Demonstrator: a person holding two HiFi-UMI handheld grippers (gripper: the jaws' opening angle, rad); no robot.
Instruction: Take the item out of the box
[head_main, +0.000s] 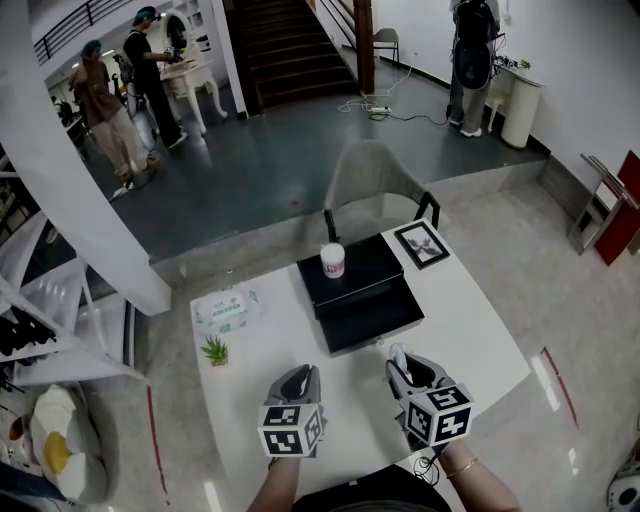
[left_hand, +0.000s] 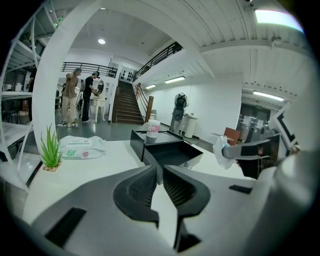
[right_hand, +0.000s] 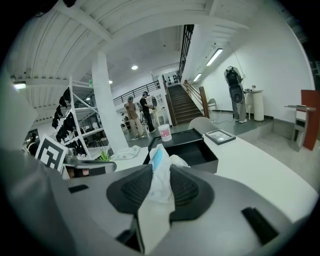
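A black box (head_main: 372, 316) lies open on the white table (head_main: 480, 330), its inside dark, with nothing I can make out in it. Its lid (head_main: 350, 268) lies just behind and carries a white cup (head_main: 333, 260). Near the box's front right corner, my right gripper (head_main: 400, 360) is shut on a crumpled white packet with a blue edge (right_hand: 161, 172), which sticks up between the jaws (right_hand: 161, 175). The left gripper view shows the packet (left_hand: 220, 150) at the right. My left gripper (head_main: 300, 374) rests low at the table's near edge, jaws together and holding nothing (left_hand: 160, 172).
A pack of wipes (head_main: 226, 309) and a small potted plant (head_main: 214, 350) sit on the table's left side. A framed picture (head_main: 421, 243) lies right of the lid. A grey chair (head_main: 372, 175) stands behind the table. People stand far off.
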